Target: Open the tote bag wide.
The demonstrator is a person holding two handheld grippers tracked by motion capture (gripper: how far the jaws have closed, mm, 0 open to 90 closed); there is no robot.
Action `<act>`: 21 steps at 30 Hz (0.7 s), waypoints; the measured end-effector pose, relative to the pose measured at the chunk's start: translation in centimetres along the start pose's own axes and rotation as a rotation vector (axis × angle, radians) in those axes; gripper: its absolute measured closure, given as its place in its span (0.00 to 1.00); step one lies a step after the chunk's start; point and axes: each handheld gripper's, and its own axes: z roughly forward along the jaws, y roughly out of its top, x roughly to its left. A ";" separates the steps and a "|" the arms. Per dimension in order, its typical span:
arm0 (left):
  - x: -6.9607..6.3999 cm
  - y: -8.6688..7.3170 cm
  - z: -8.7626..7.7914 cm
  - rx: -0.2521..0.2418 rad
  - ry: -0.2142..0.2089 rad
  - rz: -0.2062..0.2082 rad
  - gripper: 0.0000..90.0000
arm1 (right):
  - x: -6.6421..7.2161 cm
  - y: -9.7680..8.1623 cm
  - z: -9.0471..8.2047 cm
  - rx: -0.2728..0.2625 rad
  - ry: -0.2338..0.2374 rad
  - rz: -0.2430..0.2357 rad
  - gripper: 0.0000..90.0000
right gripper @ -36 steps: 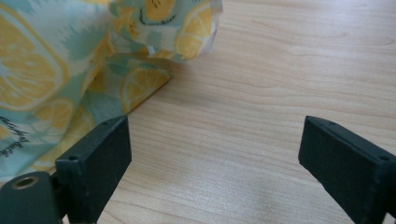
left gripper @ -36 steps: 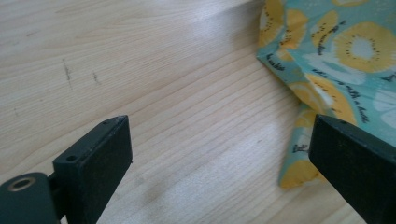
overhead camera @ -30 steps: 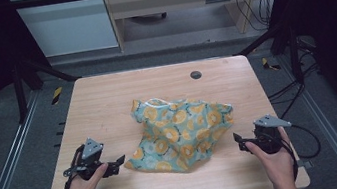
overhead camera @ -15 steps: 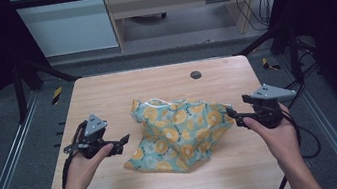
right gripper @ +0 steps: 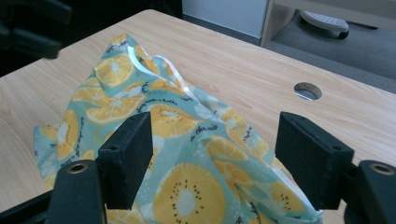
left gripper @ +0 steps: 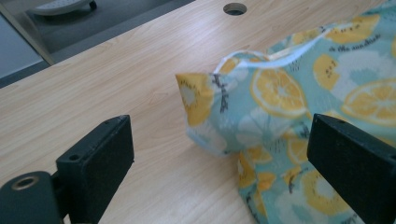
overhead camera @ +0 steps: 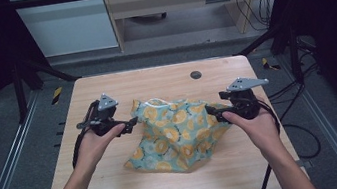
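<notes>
A teal cloth [overhead camera: 177, 133] printed with orange fruit slices lies crumpled in the middle of the wooden table [overhead camera: 119, 182]. My left gripper [overhead camera: 130, 125] hovers at its left edge, jaws wide apart. In the left gripper view the cloth's [left gripper: 289, 102] folded corner sits ahead of that gripper [left gripper: 224, 158], with nothing pressed between the pads. My right gripper [overhead camera: 211, 111] hangs at the cloth's right edge. Its jaws have closed a little within the last second but still stand apart. In the right gripper view the cloth [right gripper: 177, 116] lies under this gripper [right gripper: 219, 158], and the pads do not grip it.
A round cable hole [overhead camera: 196, 75] sits in the table behind the cloth. Metal rails run along both sides of the table, and cables trail off to the right. Bare wood shows to the left, to the right and in front of the cloth.
Both hands have risen from the table's near edge and moved forward and inward, up to the cloth's left and right sides. The cloth has not moved.
</notes>
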 end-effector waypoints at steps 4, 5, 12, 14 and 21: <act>0.2 1.5 1.6 0.028 -0.021 -0.002 0.07 | -0.2 -0.5 -0.5 0.000 -0.004 0.004 0.30; 0.2 1.5 1.6 0.028 -0.021 -0.002 0.07 | -0.2 -0.5 -0.5 0.000 -0.004 0.004 0.30; 1.4 2.0 4.9 0.087 -0.075 -0.081 0.05 | -0.8 -1.5 -1.7 -0.006 -0.003 0.017 0.30; 1.5 1.9 5.4 0.099 -0.087 -0.088 0.05 | -0.9 -1.6 -1.8 -0.010 -0.002 0.016 0.30; 0.8 1.8 6.0 0.119 -0.176 -0.095 0.33 | -1.2 -1.6 -1.5 -0.015 -0.001 0.022 0.29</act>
